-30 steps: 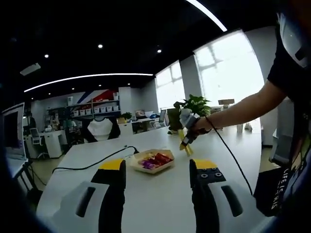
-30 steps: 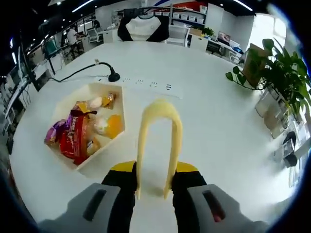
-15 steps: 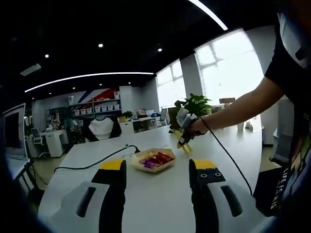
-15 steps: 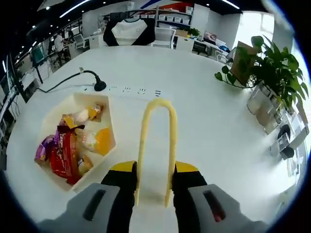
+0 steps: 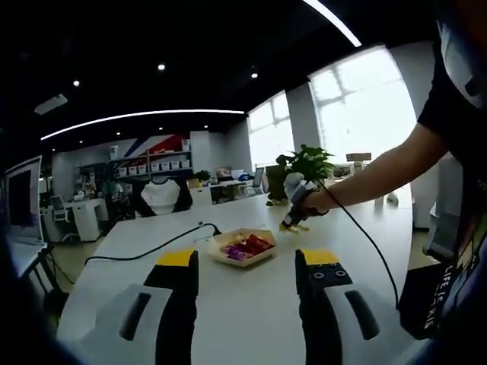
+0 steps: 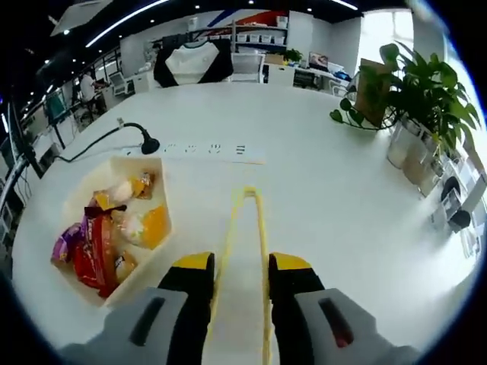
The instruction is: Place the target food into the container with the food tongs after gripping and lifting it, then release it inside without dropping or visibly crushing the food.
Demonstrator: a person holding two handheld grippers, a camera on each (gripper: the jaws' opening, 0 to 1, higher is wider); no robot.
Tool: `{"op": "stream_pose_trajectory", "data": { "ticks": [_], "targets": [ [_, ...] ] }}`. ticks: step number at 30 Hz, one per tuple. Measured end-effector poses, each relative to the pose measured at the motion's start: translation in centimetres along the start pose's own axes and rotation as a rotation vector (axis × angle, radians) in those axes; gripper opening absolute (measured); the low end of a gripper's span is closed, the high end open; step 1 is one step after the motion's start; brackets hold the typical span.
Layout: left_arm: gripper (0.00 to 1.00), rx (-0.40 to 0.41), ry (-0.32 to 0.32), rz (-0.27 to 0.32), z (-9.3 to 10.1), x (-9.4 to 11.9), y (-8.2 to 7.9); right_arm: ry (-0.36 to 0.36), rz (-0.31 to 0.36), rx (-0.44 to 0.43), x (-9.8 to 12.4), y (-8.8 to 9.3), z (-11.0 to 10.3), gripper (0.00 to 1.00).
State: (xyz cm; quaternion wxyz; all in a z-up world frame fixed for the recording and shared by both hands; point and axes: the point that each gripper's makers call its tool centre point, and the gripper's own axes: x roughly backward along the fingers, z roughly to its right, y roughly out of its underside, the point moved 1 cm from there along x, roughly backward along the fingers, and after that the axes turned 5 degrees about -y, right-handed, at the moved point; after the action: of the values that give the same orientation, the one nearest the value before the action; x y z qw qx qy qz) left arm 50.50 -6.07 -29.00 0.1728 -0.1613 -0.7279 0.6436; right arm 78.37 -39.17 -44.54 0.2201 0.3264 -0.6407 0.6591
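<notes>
Presently: white table [image 6: 342, 220] in open-plan office, food tray left.
Tray [image 6: 76, 209] of wrapped snacks [image 6: 95, 243] sits left of yellow tongs [image 6: 245, 251], clamped between right gripper [image 6: 242, 268] jaws; potted plant [image 6: 415, 99] far right. Left gripper [image 5: 245, 262] jaws apart, holding nothing, above table.
</notes>
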Motion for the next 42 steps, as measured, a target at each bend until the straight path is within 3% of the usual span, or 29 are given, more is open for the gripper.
{"op": "stream_pose_trajectory", "data": {
  "ticks": [4,20,23,27,32,35,36,39,42],
  "targets": [
    [0.54,0.008,-0.004,0.004,-0.1,0.0,-0.1,-0.015,-0.001,-0.056,0.6,0.9,-0.2,0.25],
    [0.54,0.005,-0.007,-0.005,0.0,0.1,-0.1,-0.03,0.004,0.015,1.1,2.3,-1.7,0.27],
    [0.55,0.01,-0.01,-0.007,-0.2,0.2,-0.1,-0.025,0.05,0.073,1.4,1.5,-1.6,0.28],
    [0.55,0.004,-0.01,-0.004,-0.2,0.2,-0.2,-0.052,0.088,0.072,1.8,0.7,-1.8,0.35],
    [0.55,0.007,-0.009,-0.001,0.1,0.3,-0.3,-0.074,0.094,0.082,2.4,1.0,-2.0,0.46],
    [0.55,0.008,-0.006,0.001,0.3,0.4,-0.4,-0.134,0.108,0.067,3.4,1.5,-2.8,0.53],
    [0.57,0.009,-0.006,0.002,0.4,0.4,-0.4,-0.141,0.124,0.061,3.8,1.5,-2.8,0.53],
    [0.63,0.034,-0.018,0.022,0.3,0.3,-0.8,-0.218,0.189,0.075,5.2,1.6,-3.8,0.38],
    [0.65,0.04,-0.023,0.023,0.3,0.2,-1.0,-0.235,0.279,0.061,7.4,1.9,-3.7,0.5]
  ]
}}
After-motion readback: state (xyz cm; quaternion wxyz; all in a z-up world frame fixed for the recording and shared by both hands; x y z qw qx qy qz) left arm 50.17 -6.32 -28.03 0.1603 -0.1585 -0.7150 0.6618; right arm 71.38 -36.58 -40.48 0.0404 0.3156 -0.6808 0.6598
